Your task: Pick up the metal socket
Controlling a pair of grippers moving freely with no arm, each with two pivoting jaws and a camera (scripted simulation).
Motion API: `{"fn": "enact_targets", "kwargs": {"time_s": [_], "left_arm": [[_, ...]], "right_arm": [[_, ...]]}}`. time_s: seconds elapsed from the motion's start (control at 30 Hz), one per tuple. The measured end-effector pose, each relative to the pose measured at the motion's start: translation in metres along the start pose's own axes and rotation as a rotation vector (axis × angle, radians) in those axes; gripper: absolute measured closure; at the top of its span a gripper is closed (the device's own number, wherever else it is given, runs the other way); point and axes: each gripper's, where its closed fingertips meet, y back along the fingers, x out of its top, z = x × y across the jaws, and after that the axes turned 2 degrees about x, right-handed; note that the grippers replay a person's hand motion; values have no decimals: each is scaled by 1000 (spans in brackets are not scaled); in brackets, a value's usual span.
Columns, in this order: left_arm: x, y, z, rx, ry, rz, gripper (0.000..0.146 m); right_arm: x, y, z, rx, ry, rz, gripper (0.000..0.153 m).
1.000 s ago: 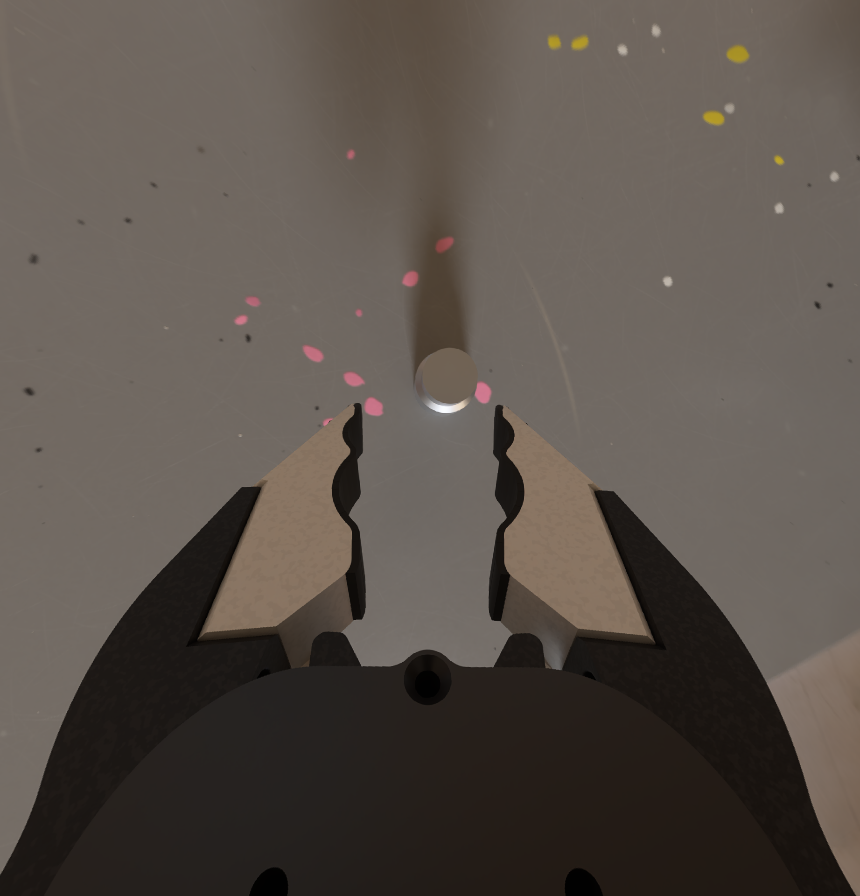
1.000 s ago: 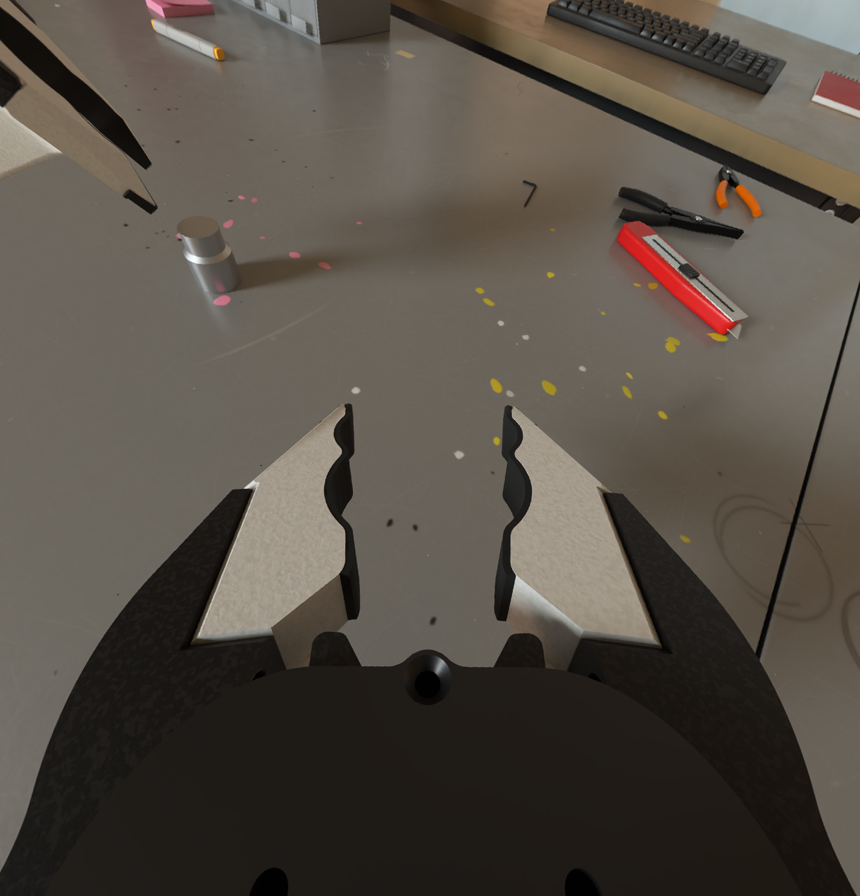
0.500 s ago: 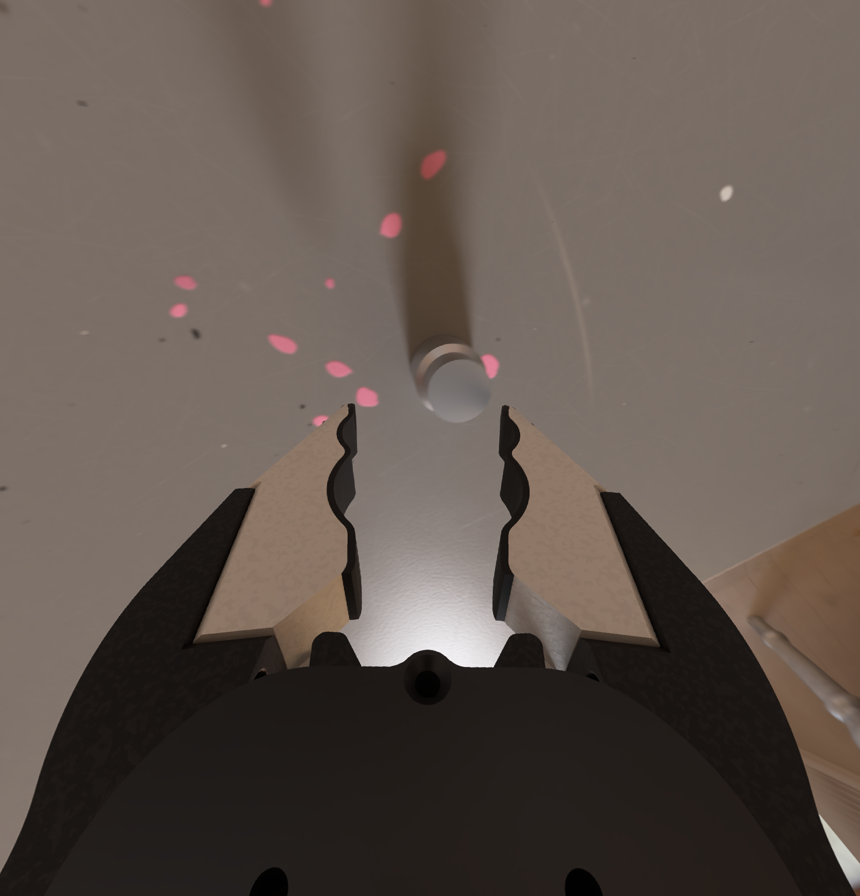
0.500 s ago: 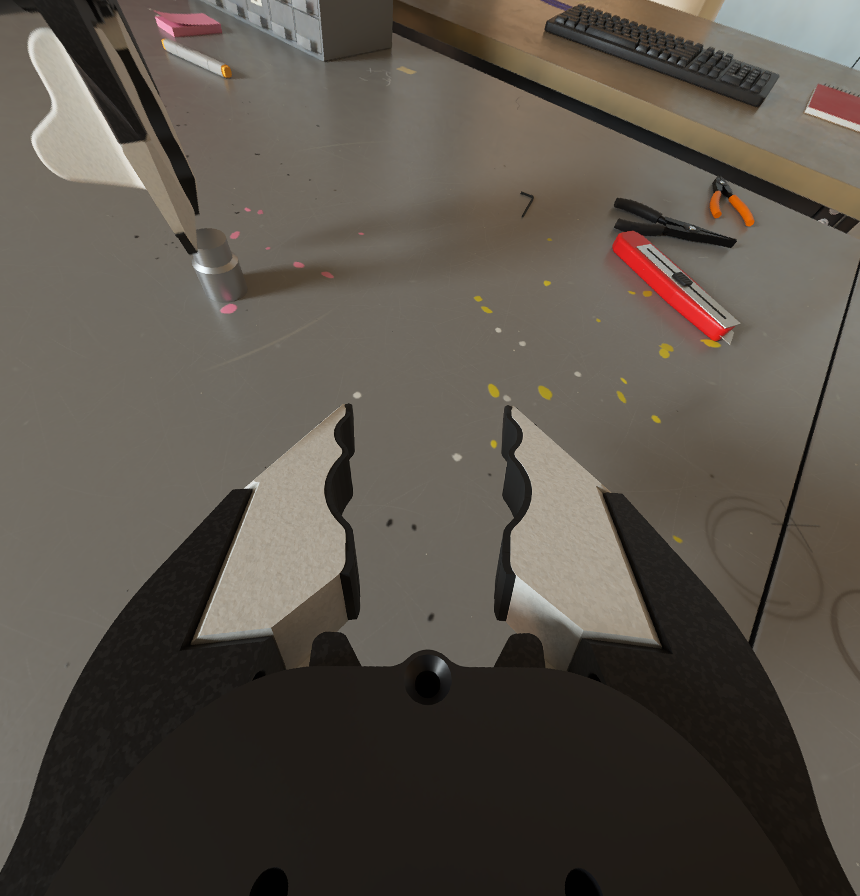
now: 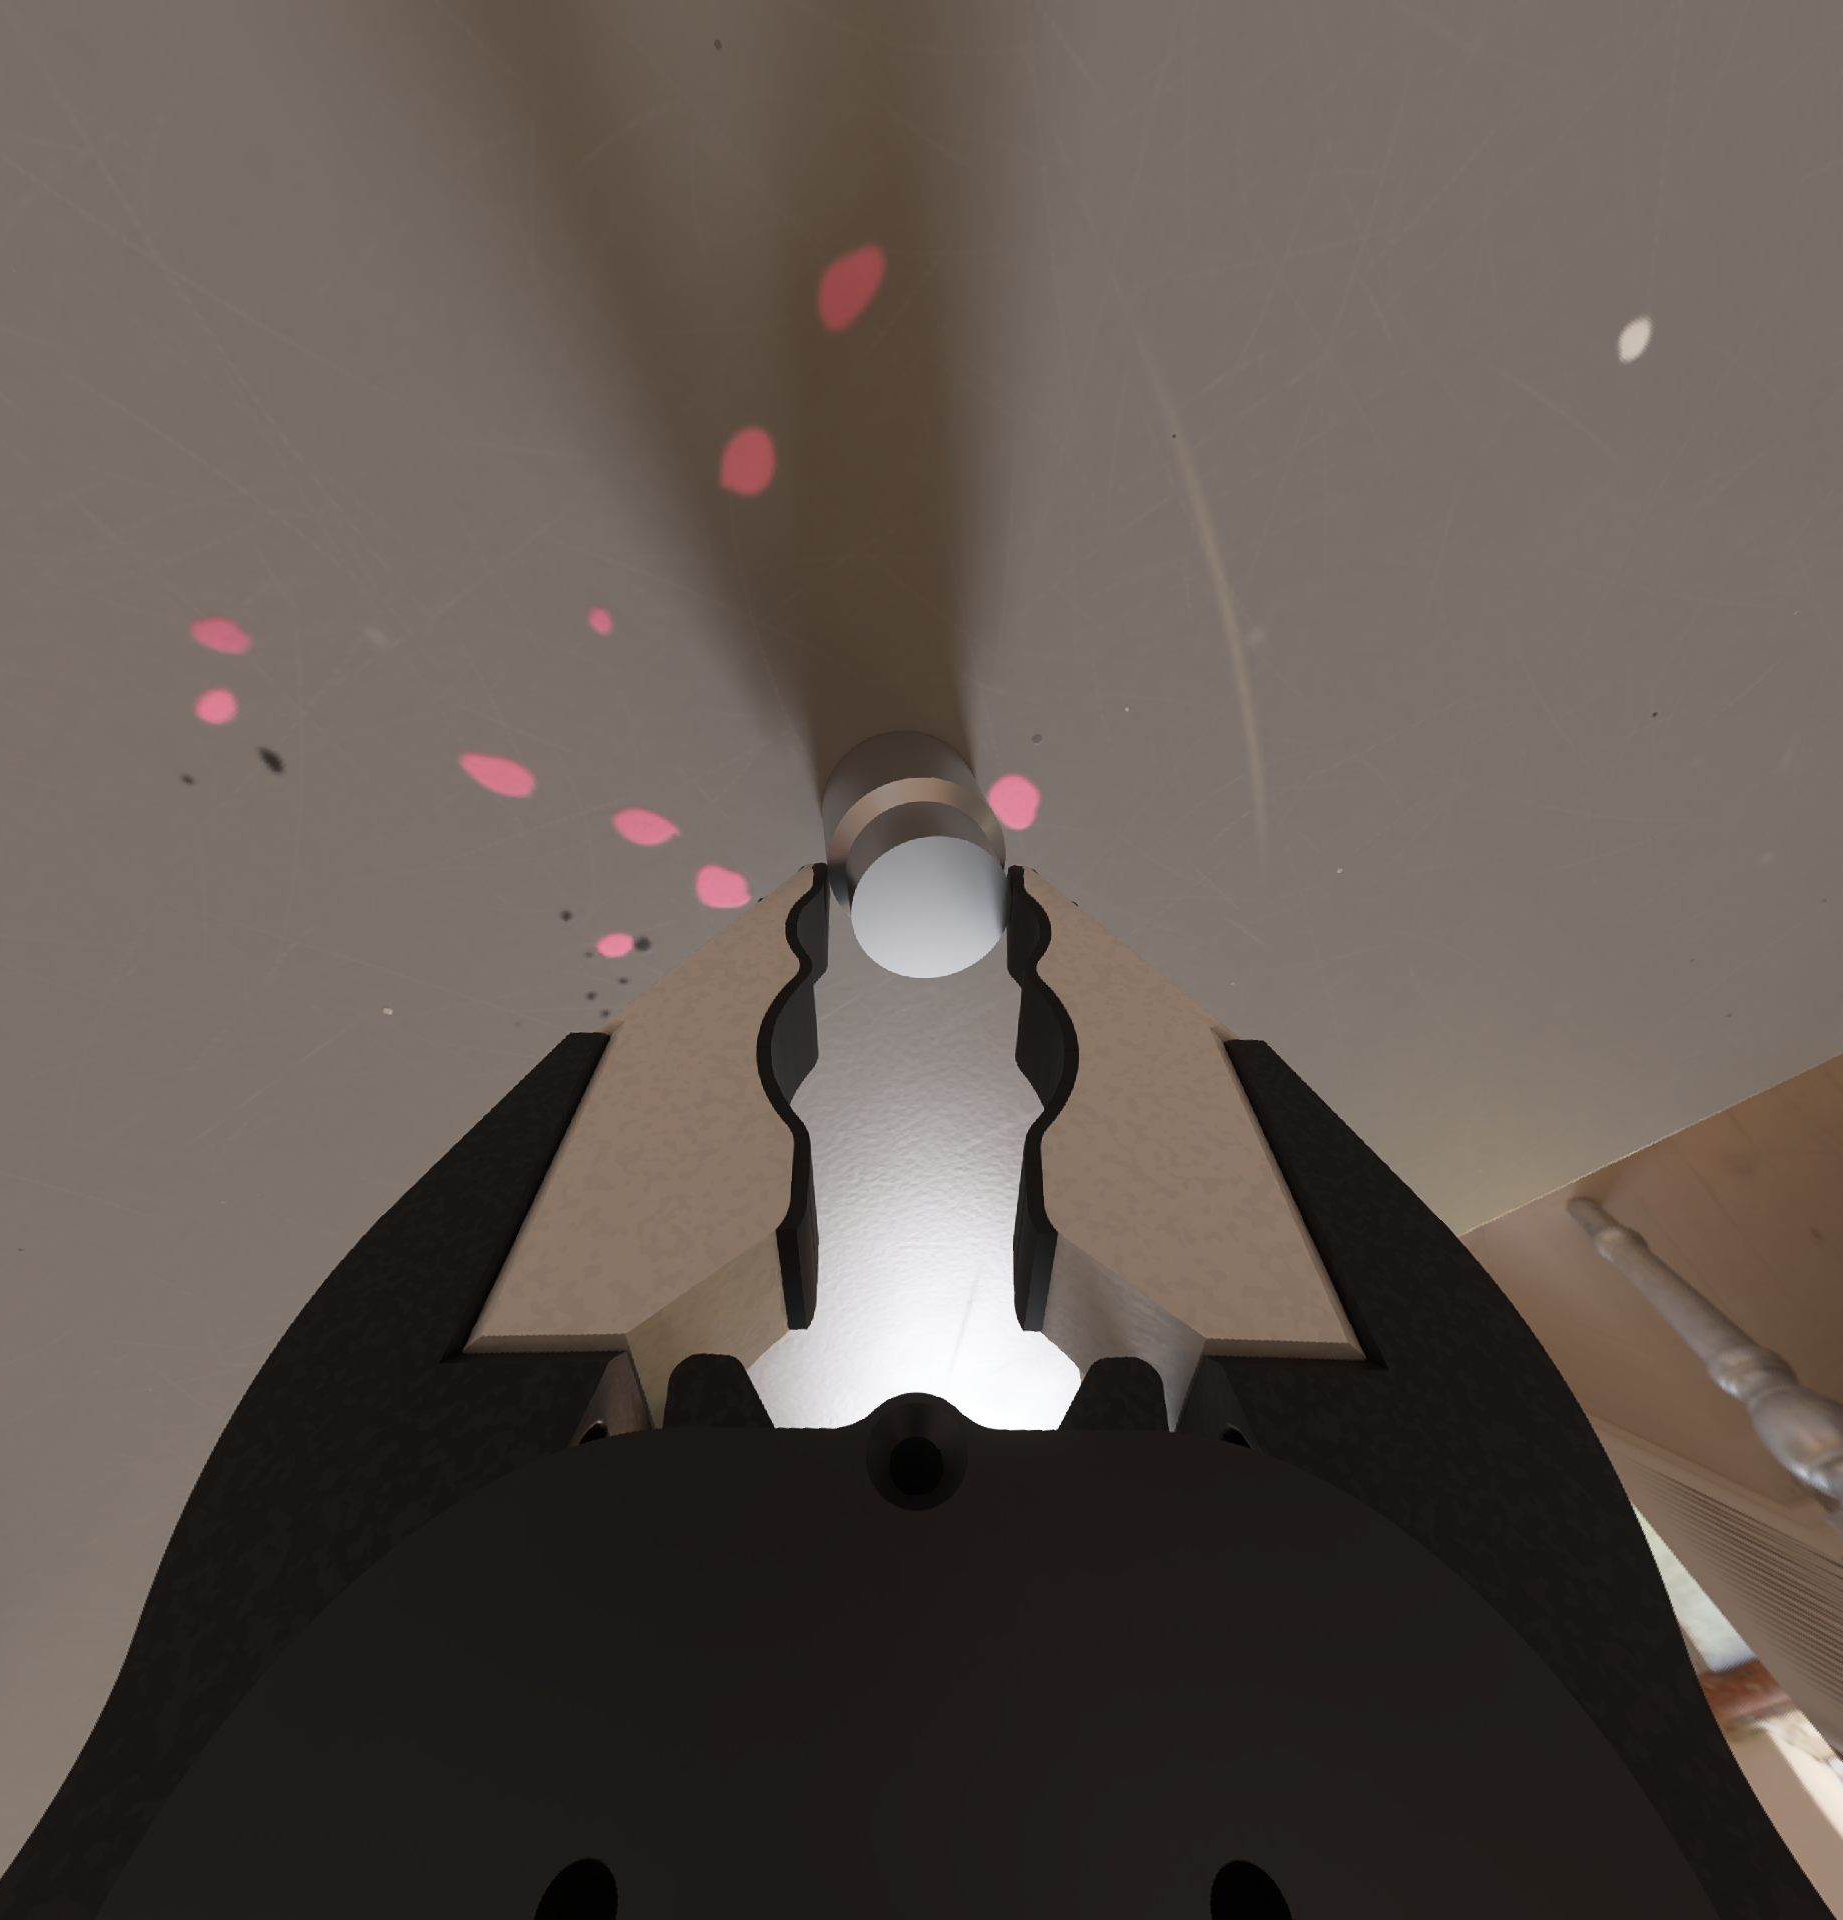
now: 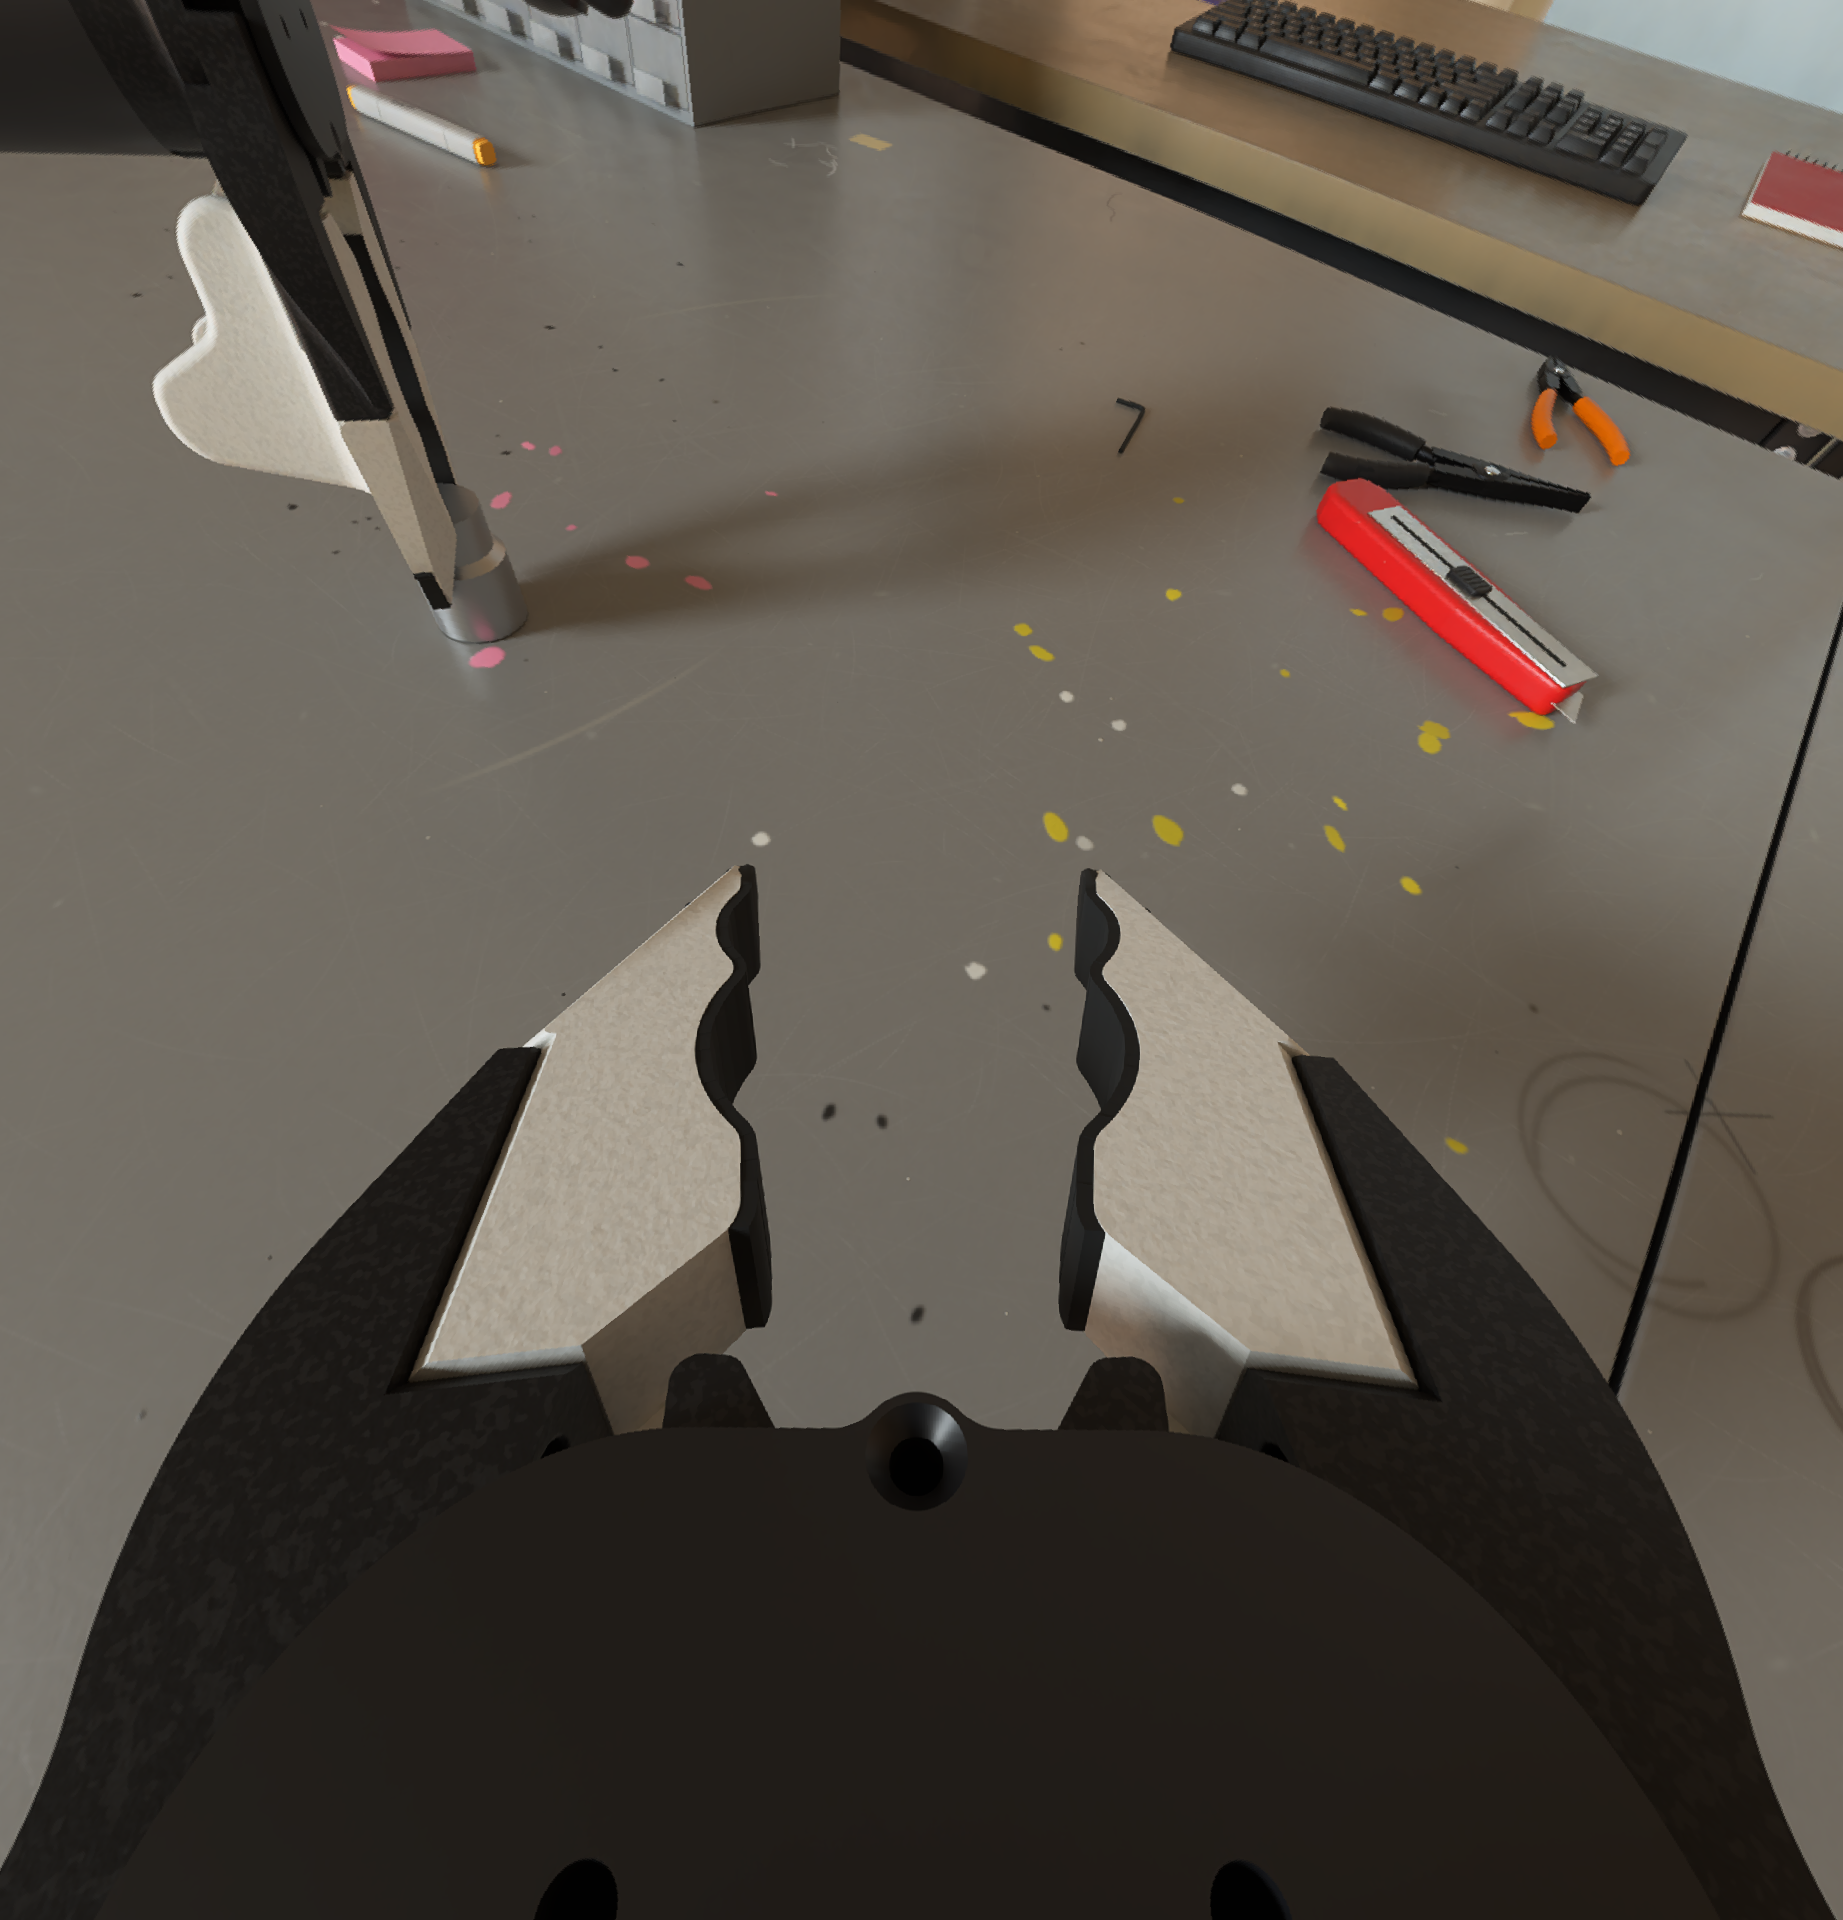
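The metal socket [image 5: 927,914] is a small stepped steel cylinder standing upright on the grey table [image 5: 377,312] among pink paint flecks. My left gripper [image 5: 912,883] points down at it, its fingertips closed in on either side of the socket's narrow upper part. The right wrist view shows this from the side: the left gripper's finger [image 6: 418,520] covers the socket's top, and the wide base [image 6: 486,608] rests on the table. My right gripper [image 6: 917,883] is open and empty, hovering over the table's middle well to the right of the socket.
A red utility knife [image 6: 1457,597], black pliers [image 6: 1447,468], orange-handled pliers [image 6: 1582,416] and a small hex key [image 6: 1130,424] lie at the far right. A marker [image 6: 418,125], pink notes [image 6: 403,52] and a grey drawer box [image 6: 668,52] sit behind. The table edge [image 5: 1519,1174] runs near the left gripper.
My left gripper has come down over the socket and its jaws have narrowed onto the socket's upper part. The right gripper has stayed nearly still.
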Motion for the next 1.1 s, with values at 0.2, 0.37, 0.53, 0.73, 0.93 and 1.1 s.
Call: {"fn": "enact_targets", "kwargs": {"time_s": [0.2, 0.37, 0.53, 0.73, 0.93, 1.1], "left_arm": [[4, 2, -1, 3, -40, 125, 113], [8, 10, 5, 17, -24, 362, 113], [14, 19, 15, 36, 0, 657, 113], [11, 16, 21, 144, -48, 802, 113], [16, 16, 32, 200, -188, 931, 113], [15, 15, 34, 166, -193, 933, 113]], "right_arm": [[0, 1, 2, -9, 1, 2, 91], [0, 0, 3, -10, 0, 2, 91], [0, -2, -2, 0, 10, 6, 92], [1, -3, -6, 2, 25, 4, 92], [3, -1, -7, -1, 34, 9, 92], [5, 1, -5, -9, 34, 14, 92]]}}
